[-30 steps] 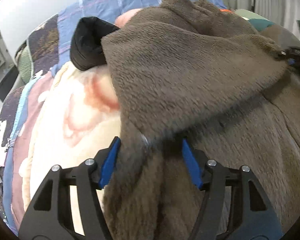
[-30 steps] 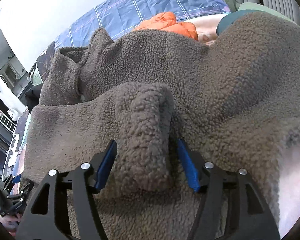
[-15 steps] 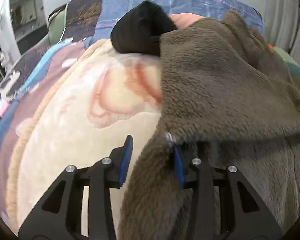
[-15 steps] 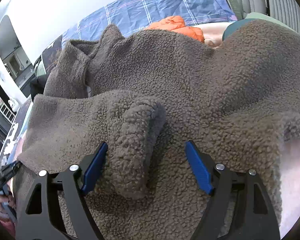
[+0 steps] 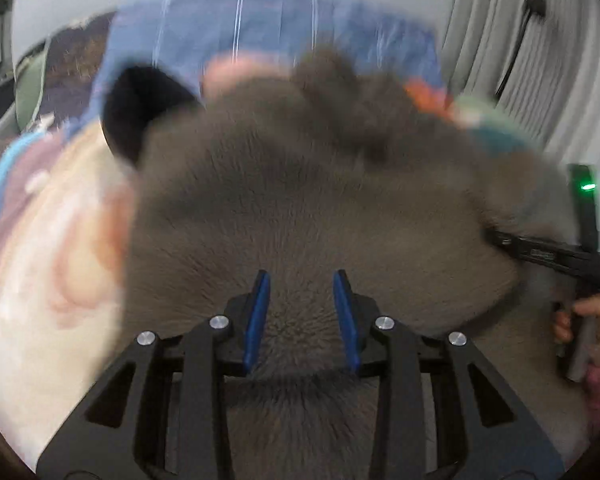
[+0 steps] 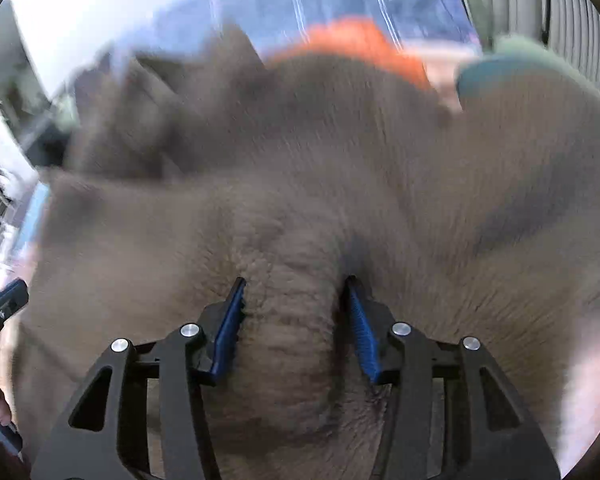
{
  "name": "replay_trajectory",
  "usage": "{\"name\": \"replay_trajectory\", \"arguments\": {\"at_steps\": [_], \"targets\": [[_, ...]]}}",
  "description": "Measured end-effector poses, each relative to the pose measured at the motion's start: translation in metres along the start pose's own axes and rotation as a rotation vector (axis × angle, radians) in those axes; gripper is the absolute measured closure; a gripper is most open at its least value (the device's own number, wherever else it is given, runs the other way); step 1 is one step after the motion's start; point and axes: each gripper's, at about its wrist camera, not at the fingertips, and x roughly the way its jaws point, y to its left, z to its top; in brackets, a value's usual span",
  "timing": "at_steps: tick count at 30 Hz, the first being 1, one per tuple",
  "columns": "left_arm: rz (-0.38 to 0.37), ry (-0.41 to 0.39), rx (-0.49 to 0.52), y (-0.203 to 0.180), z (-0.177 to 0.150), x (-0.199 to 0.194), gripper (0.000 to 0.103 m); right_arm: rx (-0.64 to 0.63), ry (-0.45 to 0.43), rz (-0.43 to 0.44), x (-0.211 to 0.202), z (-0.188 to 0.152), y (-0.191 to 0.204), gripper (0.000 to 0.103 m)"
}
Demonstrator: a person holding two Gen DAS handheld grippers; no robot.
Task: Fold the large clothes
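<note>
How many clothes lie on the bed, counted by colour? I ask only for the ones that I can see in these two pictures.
Brown fleece: 1
Black garment: 1
Orange garment: 1
Teal garment: 1
Total: 4

The pictures are blurred, so more pieces could lie hidden under the fleece.

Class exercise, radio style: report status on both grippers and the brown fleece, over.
Left gripper closing, brown fleece between its pads. Right gripper closing around a raised fleece ridge. Black garment lies beyond; nothing blocking.
</note>
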Motion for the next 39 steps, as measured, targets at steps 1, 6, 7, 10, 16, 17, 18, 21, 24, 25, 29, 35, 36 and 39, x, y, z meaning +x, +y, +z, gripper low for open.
{"name": "replay_trajectory", "arguments": {"at_steps": [1,6,7,10,16,17,18,21,24,25,29,35,36,39], "targets": [[0.008,0.040,-0.011,0.002,-0.006,0.023,0.069,0.008,-0.027,0.018,0.002,-0.005,-0.004,0.051],[-0.010,0.001,-0.016,0.002,-0.010,0.020,0.068,0.047,-0.013,0.090,-0.022,0.003,-0.013,0.051],[-0.009,-0.006,-0.016,0.001,-0.012,0.019,0.068,0.078,-0.025,0.126,-0.032,0.004,-0.021,0.050],[0.009,-0.009,-0.001,-0.003,-0.013,0.017,0.067,0.181,-0.122,0.160,-0.068,0.004,-0.054,0.048],[0.022,-0.017,0.007,-0.006,-0.012,0.018,0.067,0.465,-0.285,-0.028,-0.126,-0.004,-0.182,0.045],[0.021,-0.018,0.005,-0.006,-0.013,0.017,0.067,0.552,-0.295,-0.046,-0.131,-0.011,-0.207,0.045],[0.020,-0.018,0.005,-0.006,-0.012,0.018,0.067,0.657,-0.318,-0.038,-0.137,-0.021,-0.235,0.045],[0.024,-0.018,0.007,-0.006,-0.012,0.019,0.067,0.840,-0.377,0.018,-0.149,-0.047,-0.286,0.044],[0.029,-0.019,0.011,-0.006,-0.014,0.018,0.066,0.944,-0.389,-0.007,-0.154,-0.062,-0.310,0.039],[0.029,-0.020,0.011,-0.006,-0.014,0.018,0.066,0.973,-0.391,-0.016,-0.155,-0.064,-0.313,0.038],[0.030,-0.019,0.012,-0.006,-0.014,0.018,0.066,1.009,-0.407,-0.011,-0.151,-0.056,-0.332,0.037],[0.029,-0.020,0.012,-0.006,-0.013,0.018,0.066,1.171,-0.466,0.041,-0.130,-0.054,-0.373,0.059],[0.029,-0.019,0.012,-0.006,-0.014,0.018,0.066,1.171,-0.472,0.052,-0.132,-0.049,-0.374,0.080],[0.028,-0.019,0.011,-0.006,-0.014,0.018,0.066,1.093,-0.508,0.096,-0.144,-0.024,-0.351,0.088]]}}
